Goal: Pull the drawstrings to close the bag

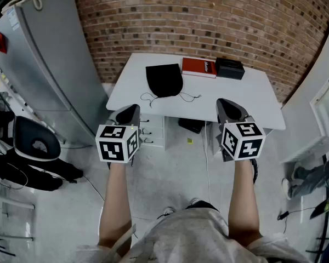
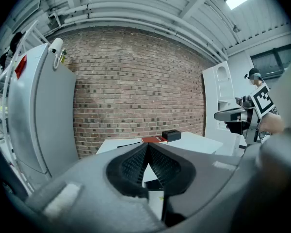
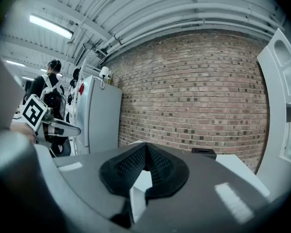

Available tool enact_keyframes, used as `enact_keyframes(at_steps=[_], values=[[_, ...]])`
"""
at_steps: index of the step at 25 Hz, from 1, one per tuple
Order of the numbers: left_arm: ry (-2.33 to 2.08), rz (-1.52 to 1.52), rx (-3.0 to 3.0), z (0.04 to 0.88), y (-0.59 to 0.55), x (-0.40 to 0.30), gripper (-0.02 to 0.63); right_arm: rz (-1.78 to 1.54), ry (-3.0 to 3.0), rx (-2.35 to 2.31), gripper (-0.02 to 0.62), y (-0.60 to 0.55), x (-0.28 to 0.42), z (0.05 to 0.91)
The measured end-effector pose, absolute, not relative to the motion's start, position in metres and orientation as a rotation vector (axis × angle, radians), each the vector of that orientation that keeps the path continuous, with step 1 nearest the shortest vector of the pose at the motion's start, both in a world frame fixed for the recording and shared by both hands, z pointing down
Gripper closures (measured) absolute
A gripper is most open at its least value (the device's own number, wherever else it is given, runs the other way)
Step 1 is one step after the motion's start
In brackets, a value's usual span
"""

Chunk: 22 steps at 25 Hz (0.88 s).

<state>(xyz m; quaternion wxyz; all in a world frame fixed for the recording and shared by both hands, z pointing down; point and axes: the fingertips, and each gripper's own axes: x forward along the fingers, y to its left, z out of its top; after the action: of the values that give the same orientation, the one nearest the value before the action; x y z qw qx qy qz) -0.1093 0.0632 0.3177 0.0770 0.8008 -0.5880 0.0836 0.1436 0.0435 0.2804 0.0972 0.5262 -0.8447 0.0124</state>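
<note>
Well beyond left hand-held gripper [image 1: 132, 109], black bag [image 1: 164, 80]

Left gripper [image 1: 130, 109] and right gripper [image 1: 223, 104] hung over floor, just short of the table [image 1: 252, 103]; straight path in was open. Table's right half and near strip were bare. Bag [image 1: 164, 80] sat left of centre, strings [image 1: 189, 97] trailing toward the near edge. Book [image 1: 198, 67] and box [image 1: 230, 68] lined the back edge. Cabinet [image 1: 49, 64] crowded the left side, drawers [image 1: 153, 131] sat under the table.
</note>
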Motion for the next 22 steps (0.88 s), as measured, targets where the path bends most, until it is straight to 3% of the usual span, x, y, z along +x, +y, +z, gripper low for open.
enact_keyframes(at_steps=[7, 10, 22], values=[[-1.752, 0.245, 2.412, 0.316, 0.062, -0.100, 0.600, 0.023, -2.492, 1.570, 0.592, 0.045, 0.147, 0.281], [-1.738, 0.236, 2.419, 0.315, 0.061, -0.097, 0.571, 0.016, -2.479, 1.571, 0.591, 0.045, 0.147, 0.283], [-1.722, 0.210, 2.420, 0.320, 0.054, -0.095, 0.521, 0.020, -2.457, 1.552, 0.511, 0.044, 0.143, 0.296]])
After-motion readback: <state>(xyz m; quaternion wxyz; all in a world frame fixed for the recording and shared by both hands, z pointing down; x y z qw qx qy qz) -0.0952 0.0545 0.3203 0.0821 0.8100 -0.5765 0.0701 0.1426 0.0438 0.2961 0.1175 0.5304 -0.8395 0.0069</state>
